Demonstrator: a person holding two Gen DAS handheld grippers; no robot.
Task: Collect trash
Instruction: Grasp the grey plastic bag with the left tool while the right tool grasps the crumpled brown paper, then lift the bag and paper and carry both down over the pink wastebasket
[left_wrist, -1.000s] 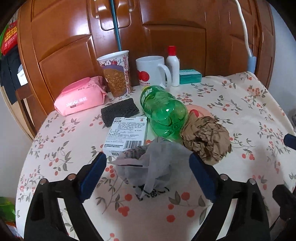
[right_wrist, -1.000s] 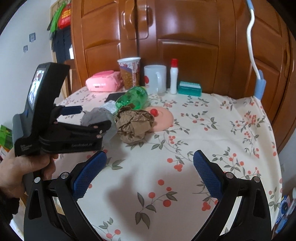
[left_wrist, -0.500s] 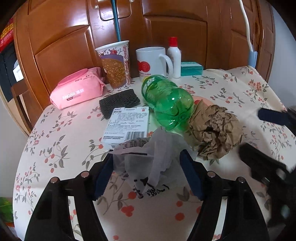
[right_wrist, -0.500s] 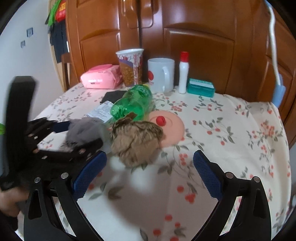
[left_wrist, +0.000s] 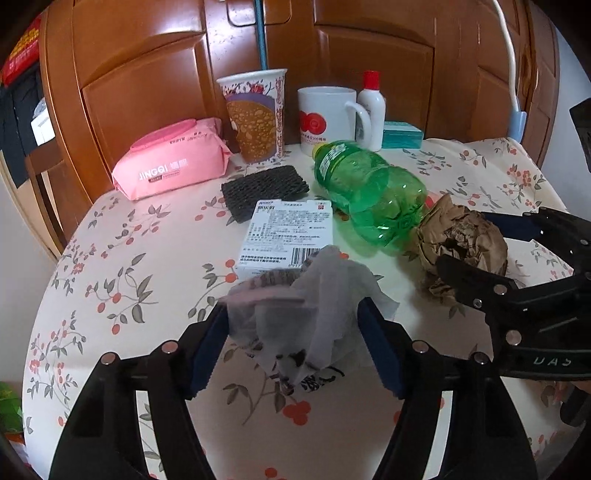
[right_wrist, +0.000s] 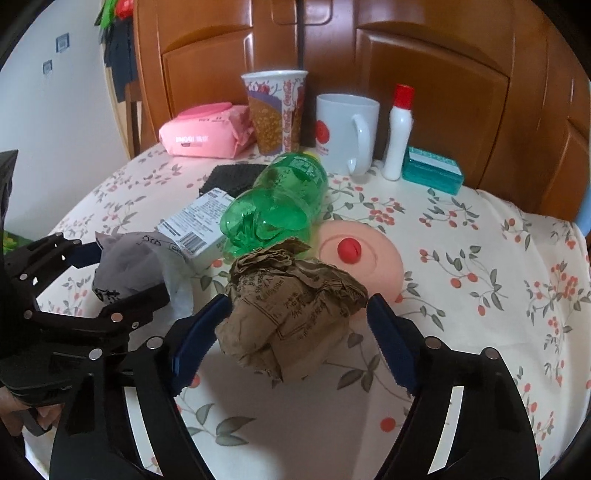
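Note:
A crumpled grey-white wrapper lies on the floral tablecloth between the blue pads of my left gripper, whose jaws press its sides; it also shows in the right wrist view. A crumpled brown paper ball sits between the pads of my right gripper, both pads touching it; the ball also shows in the left wrist view. A green plastic bottle lies on its side behind both. A white barcode box lies beside the bottle.
At the back stand a pink wipes pack, a paper cup, a white mug, a red-capped white bottle and a teal box. A black mesh pad and a pink lid lie mid-table. Wooden doors stand behind.
Both grippers moved forward and narrowed. The left closed onto the grey wrapper; the right came in around the brown paper ball until its pads touch it.

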